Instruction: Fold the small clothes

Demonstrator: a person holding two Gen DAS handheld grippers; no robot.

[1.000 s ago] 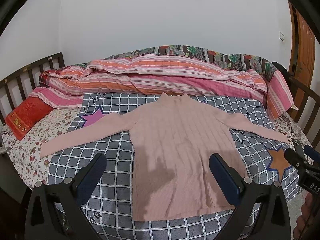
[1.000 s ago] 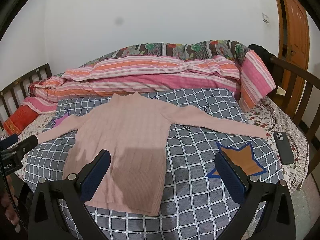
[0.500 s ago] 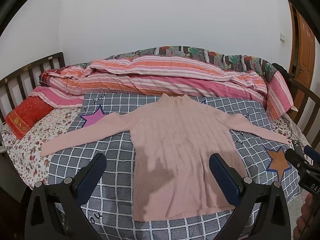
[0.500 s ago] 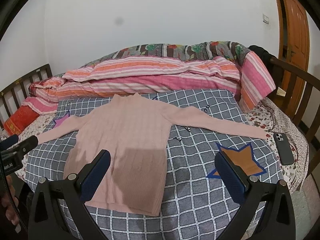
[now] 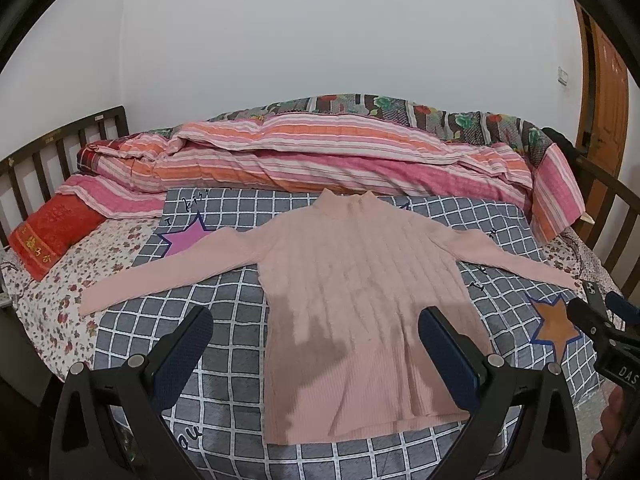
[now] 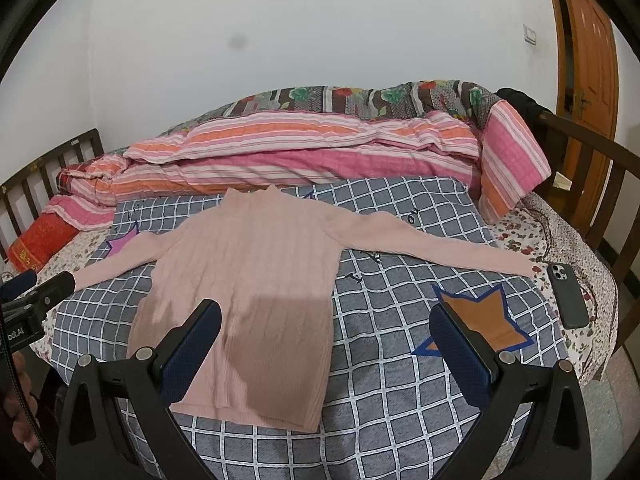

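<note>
A pink ribbed long-sleeved sweater (image 5: 360, 304) lies flat and face up on a grey checked sheet (image 5: 224, 320), sleeves spread out to both sides, hem toward me. It also shows in the right wrist view (image 6: 248, 280). My left gripper (image 5: 316, 328) is open and empty, held above the sweater's lower half. My right gripper (image 6: 326, 326) is open and empty, above the sweater's right hem edge and the sheet. The right gripper's tip shows at the left wrist view's right edge (image 5: 592, 316).
A striped pink and orange quilt (image 5: 320, 160) is rolled along the back of the bed. A red pillow (image 5: 52, 236) lies at the left. A dark phone (image 6: 568, 294) lies by the right sleeve end. Wooden rails (image 6: 592, 176) bound the bed.
</note>
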